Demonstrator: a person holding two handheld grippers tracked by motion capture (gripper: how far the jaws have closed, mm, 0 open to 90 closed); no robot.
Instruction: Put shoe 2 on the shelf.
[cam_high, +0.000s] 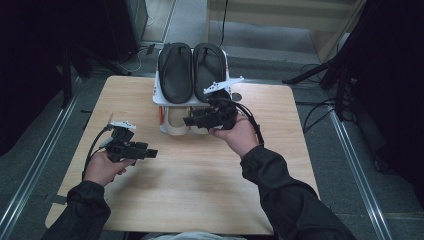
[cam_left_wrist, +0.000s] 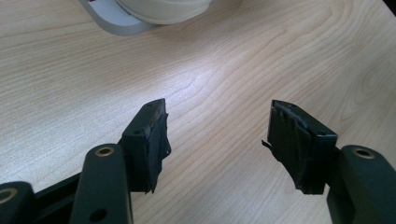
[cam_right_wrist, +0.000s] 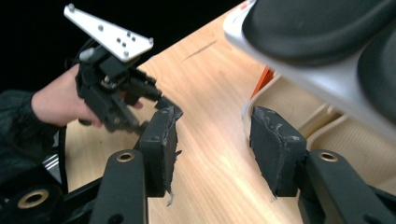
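Black rubber flip-flops (cam_high: 191, 71) sit paired on the white two-tier rack's (cam_high: 159, 98) top shelf at the wood table's (cam_high: 200, 170) far edge; right gripper (cam_high: 192, 121), jaws wide and empty, is closing on the lower shelf's pale slippers (cam_high: 175, 124)—next align and clamp one; left gripper (cam_high: 151, 153) idles wide open.

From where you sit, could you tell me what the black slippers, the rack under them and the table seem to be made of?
Black slippers: probably rubber or foam; matte black with soft, moulded, rounded edges.
Rack: looks like plastic, possibly painted metal; smooth pale grey-white shelf with a rounded lip.
Table: wood or a wood-look laminate; light grain lines under a faint sheen, which of the two I cannot tell.
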